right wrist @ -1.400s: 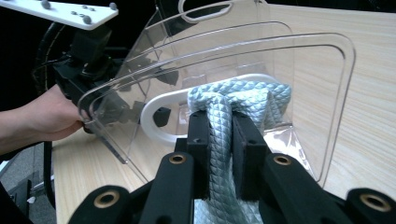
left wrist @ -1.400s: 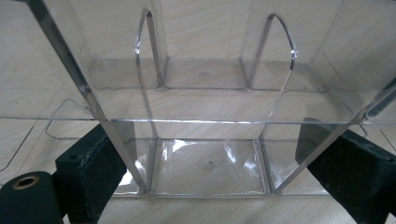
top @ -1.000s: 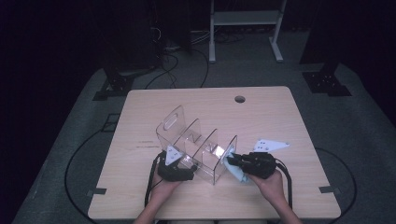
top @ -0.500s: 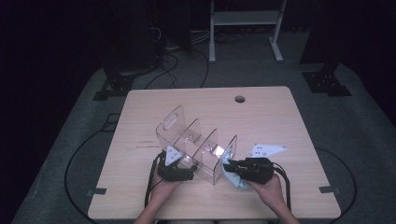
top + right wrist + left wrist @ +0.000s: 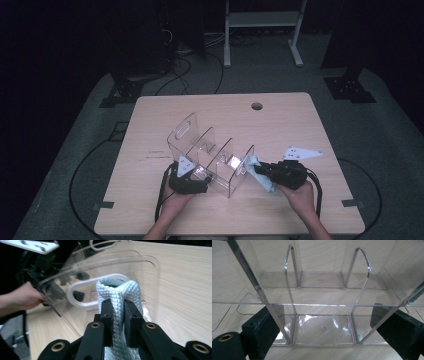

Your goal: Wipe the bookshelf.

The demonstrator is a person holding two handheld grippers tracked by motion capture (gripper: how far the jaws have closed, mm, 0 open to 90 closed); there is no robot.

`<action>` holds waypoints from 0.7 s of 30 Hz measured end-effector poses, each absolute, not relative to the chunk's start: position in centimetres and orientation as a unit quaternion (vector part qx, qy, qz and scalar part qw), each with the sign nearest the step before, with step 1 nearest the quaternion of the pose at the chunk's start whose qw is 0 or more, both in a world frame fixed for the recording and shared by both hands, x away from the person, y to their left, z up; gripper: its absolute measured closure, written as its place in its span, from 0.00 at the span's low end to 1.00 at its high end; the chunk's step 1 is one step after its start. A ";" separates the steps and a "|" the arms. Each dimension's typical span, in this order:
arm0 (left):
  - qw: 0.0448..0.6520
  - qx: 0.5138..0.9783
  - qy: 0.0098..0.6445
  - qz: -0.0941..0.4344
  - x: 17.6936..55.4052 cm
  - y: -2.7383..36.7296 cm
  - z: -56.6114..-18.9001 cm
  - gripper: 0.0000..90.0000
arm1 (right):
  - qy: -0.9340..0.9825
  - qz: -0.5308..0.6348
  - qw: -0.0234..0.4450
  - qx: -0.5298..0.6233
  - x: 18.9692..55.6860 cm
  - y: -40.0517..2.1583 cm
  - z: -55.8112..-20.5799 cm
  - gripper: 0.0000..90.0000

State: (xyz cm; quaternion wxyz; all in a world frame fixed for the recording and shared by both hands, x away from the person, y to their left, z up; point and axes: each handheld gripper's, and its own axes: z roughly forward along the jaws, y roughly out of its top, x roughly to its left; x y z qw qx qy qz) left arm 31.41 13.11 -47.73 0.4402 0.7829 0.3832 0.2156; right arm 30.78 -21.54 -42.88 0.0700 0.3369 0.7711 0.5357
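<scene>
At the clear organizer [image 5: 212,160], left gripper [image 5: 196,180] straddles its wall; right gripper's [image 5: 260,172] jaws clamp cloth [image 5: 120,302].

A pale wooden table [image 5: 150,120] with a cable hole [image 5: 257,106]; white frame [image 5: 260,20] behind, floor cables [image 5: 185,65].

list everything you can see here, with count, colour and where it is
organizer: 1, clear plastic with dividers and handle cut-outs, near the front middle of the table
cloth: 1, pale blue quilted, pinched in the right gripper, at the organizer's right end wall
table: 1, light wood, centre of the room
hole: 1, dark, round, at the table's far edge
stand: 1, white metal, on the floor behind the table
left gripper: 1, black, jaws wide either side of the organizer's near corner
right gripper: 1, black, shut on the cloth
hands: 2, at the table's front edge
</scene>
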 end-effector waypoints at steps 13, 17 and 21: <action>0.442 0.782 0.383 0.216 31.4 13.2 -47.8 0.09 | 0.771 0.465 0.077 0.428 33.7 -23.4 -46.8 0.88; 0.442 0.782 0.383 0.216 31.4 13.1 -47.8 0.09 | 0.773 0.437 0.074 0.453 34.8 -22.6 -48.0 0.88; 0.441 0.782 0.383 0.215 31.4 13.1 -47.8 0.09 | 0.780 0.425 0.076 0.453 35.2 -21.0 -48.3 0.88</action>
